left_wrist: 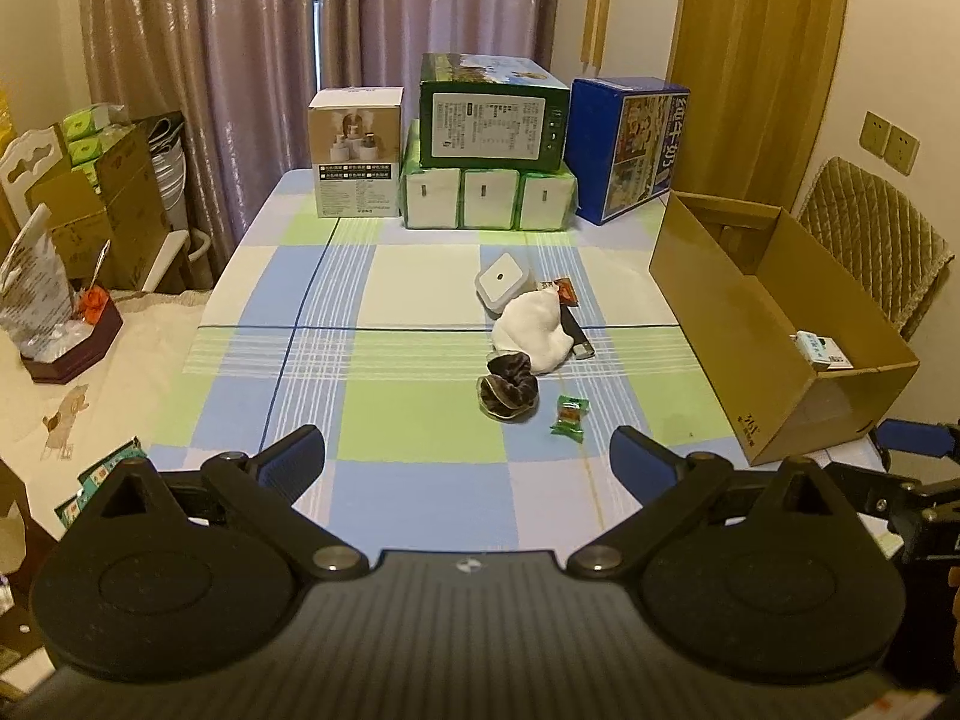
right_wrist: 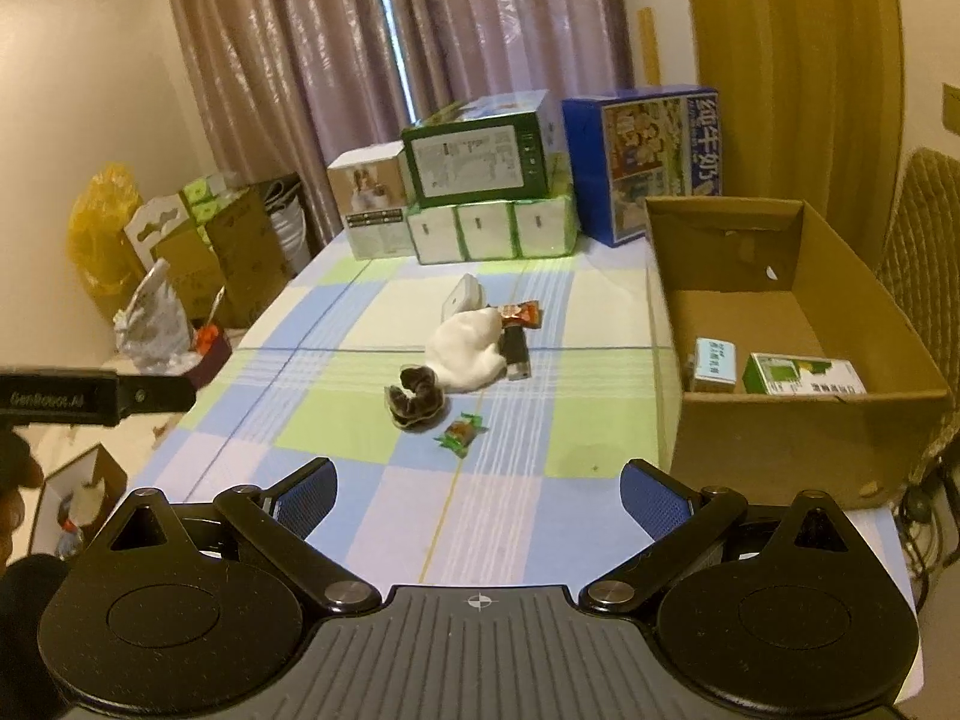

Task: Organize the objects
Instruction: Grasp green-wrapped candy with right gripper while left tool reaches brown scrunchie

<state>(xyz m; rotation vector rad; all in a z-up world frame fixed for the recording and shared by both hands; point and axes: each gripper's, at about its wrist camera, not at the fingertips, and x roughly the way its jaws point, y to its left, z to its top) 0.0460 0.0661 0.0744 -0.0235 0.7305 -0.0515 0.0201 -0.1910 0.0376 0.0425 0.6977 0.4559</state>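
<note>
Lying ahead of both grippers' spread, empty fingers (left_wrist: 645,450): green candy (left_wrist: 569,417), scrunchie (left_wrist: 509,396).

Tablecloth (left_wrist: 420,420) blue-green-white checked; sock (left_wrist: 534,324) white; scrunchie (left_wrist: 509,390) dark brown; candy wrapper (left_wrist: 569,417) green; box (right_wrist: 780,438) brown

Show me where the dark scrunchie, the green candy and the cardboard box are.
dark scrunchie (left_wrist: 509,391), left wrist view, on its ruffled fabric ring.
green candy (right_wrist: 461,433), right wrist view, on the middle of the wrapper.
cardboard box (right_wrist: 780,444), right wrist view, on its near outer wall.
</note>
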